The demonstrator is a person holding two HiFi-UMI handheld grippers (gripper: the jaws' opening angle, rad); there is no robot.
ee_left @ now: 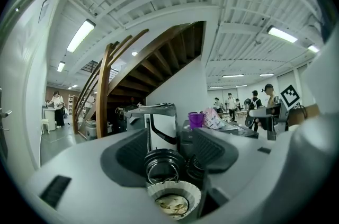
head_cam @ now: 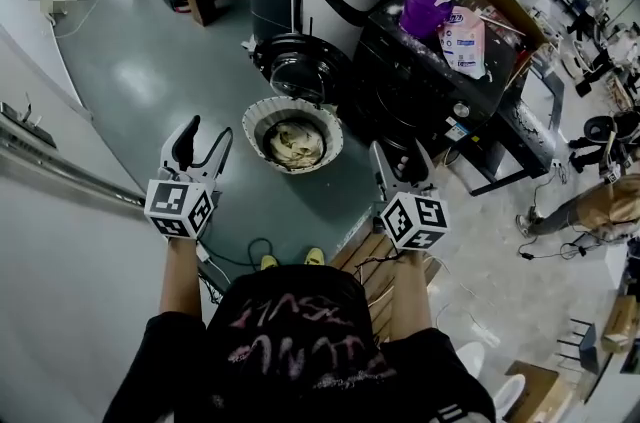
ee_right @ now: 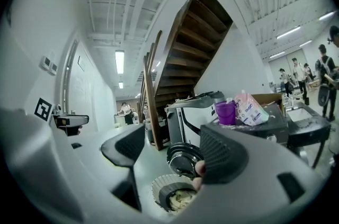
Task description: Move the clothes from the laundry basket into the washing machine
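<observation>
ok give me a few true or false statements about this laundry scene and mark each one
1. The laundry basket has clothes in it. True.
2. The left gripper is clamped on a garment. False: its jaws stand apart with nothing between them.
3. A purple bottle stands on top of the dark unit. True.
4. The right gripper is down inside the basket. False: it is outside the basket, jaws apart and empty.
</observation>
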